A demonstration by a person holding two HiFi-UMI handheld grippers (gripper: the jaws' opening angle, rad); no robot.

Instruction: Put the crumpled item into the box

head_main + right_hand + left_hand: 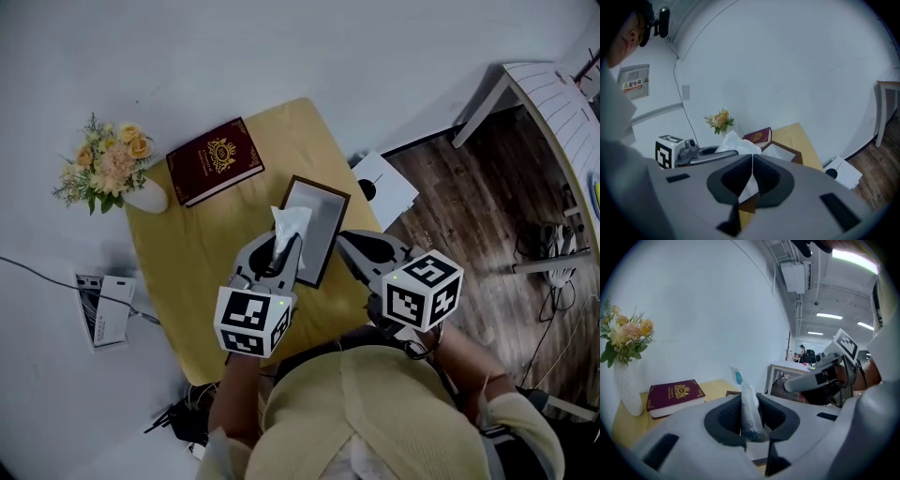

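**Fingers (pixel 723 420) clamping the crumpled wrapper (pixel 750 414) by the box (pixel 315 181)**

Both fingers of the left gripper (pixel 281 249) are squeezing the white wrapper, holding it upright over the open box's left rim on the wooden table (pixel 187 267). Just right of the box, the right gripper (pixel 752 164) is hovering with its fingers pressed together, gripping nothing.

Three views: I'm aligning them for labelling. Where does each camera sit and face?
Head view: on the head, steeply down at table, box, left gripper, right gripper; forearms show.
Left gripper view: on left gripper, clamping a crumpled wrapper, facing wall; right hand shows.
Right gripper view: on right gripper, jaws shut empty, facing box; head edge shows.
Shared: both gripper views see the red book.
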